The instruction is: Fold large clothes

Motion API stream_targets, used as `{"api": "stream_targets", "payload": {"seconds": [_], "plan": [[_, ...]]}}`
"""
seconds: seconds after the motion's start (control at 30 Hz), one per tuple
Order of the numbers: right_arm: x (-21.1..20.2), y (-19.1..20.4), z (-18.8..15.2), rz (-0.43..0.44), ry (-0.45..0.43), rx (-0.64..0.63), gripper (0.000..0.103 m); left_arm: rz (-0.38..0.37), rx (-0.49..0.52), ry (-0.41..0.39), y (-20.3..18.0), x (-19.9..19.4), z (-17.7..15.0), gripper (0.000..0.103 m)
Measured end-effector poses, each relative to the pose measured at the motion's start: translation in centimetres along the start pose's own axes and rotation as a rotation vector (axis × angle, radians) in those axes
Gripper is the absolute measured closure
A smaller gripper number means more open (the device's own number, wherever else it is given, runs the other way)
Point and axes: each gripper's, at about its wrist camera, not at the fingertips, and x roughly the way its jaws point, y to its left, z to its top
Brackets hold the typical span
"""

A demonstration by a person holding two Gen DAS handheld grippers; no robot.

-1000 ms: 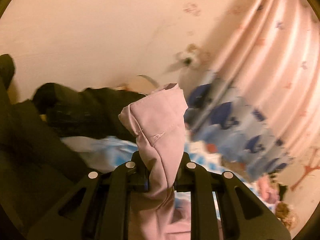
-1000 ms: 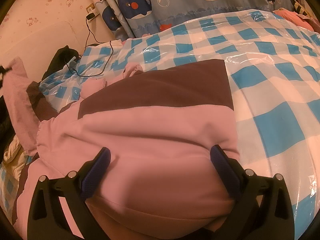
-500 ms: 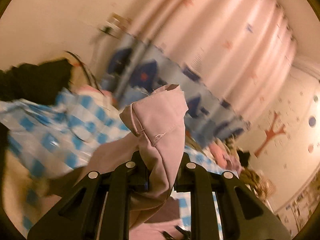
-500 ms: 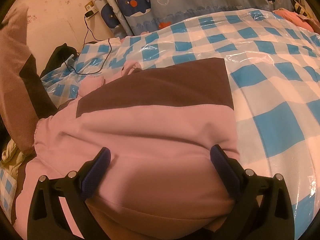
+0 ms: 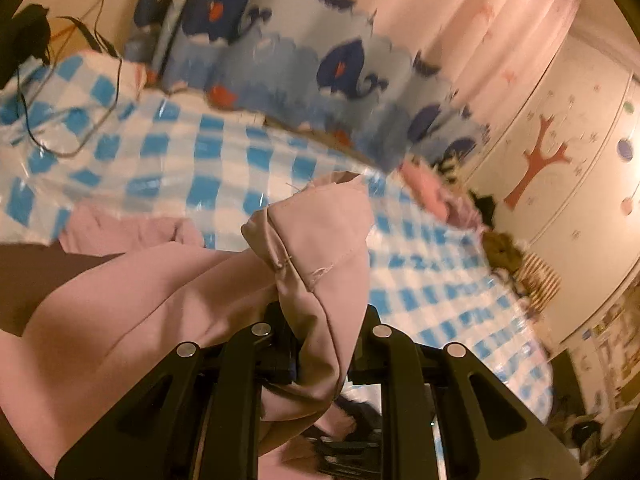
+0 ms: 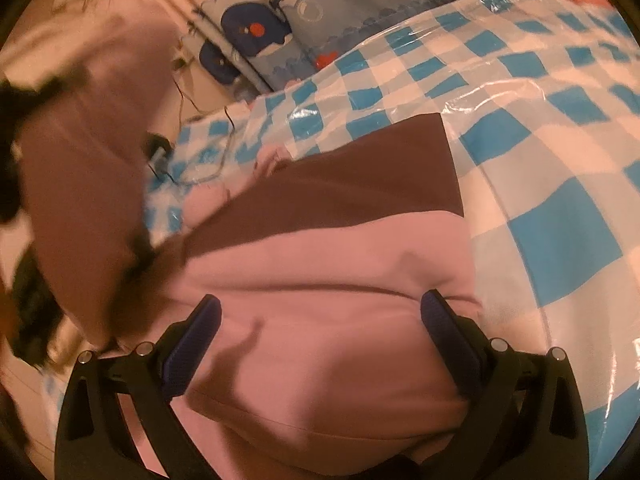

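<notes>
Left wrist: left gripper pressed together on a bunched hem corner of the garment — stitched edge sticks up past the jaws, the rest trails down to the left, over the checked sheet. The whale curtain sits beyond the sheet, a cable on the sheet's far left part. View is blurred.

Right wrist: right gripper spread wide, its blue pads standing either side of the garment's pink body, nothing pinched. The garment lies flat on the sheet, brown panel on the side toward the curtain. A lifted flap hangs blurred over the sheet's left edge.

Handling, my read: soft, thick, limp fabric — light but bulky, drapes and sags wherever unsupported. It may slide on the glossy sheet. Best hold is a doubled hem or seam corner like the one pinched; single layers would likely slip.
</notes>
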Motion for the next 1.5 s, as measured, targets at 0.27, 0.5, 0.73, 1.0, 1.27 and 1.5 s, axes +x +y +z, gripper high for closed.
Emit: {"api": "stream_targets", "payload": {"seconds": [0.27,0.5,0.73,1.0,1.27,1.5], "plan": [[-2.5,-4.6,0.3,0.284,-0.141,0.290,0.007,0.125,0.114,0.104,-0.3,7.5,-5.6,0.089],[-2.6,-8.9,0.4,0.501,-0.185,0.530,0.007,0.196,0.283,0.209,-1.9,10.4,-9.4,0.074],[-2.3,-9.6,1.2,0.551,-0.149,0.601,0.007,0.264,0.565,0.280,-6.9,7.2,-11.3,0.031],[-2.3,-5.8,2.5,0.395,-0.012,0.460,0.007,0.417,0.350,0.059,2.5,-7.1,-5.3,0.017],[-2.9,-1.3,4.2,0.228,0.075,0.325,0.007,0.485,-0.145,-0.072,19.8,-15.5,-5.0,0.017],[-0.9,0.8,4.4,0.132,0.144,0.206,0.073,0.467,-0.224,-0.045,22.7,-14.9,-7.1,0.017]]}}
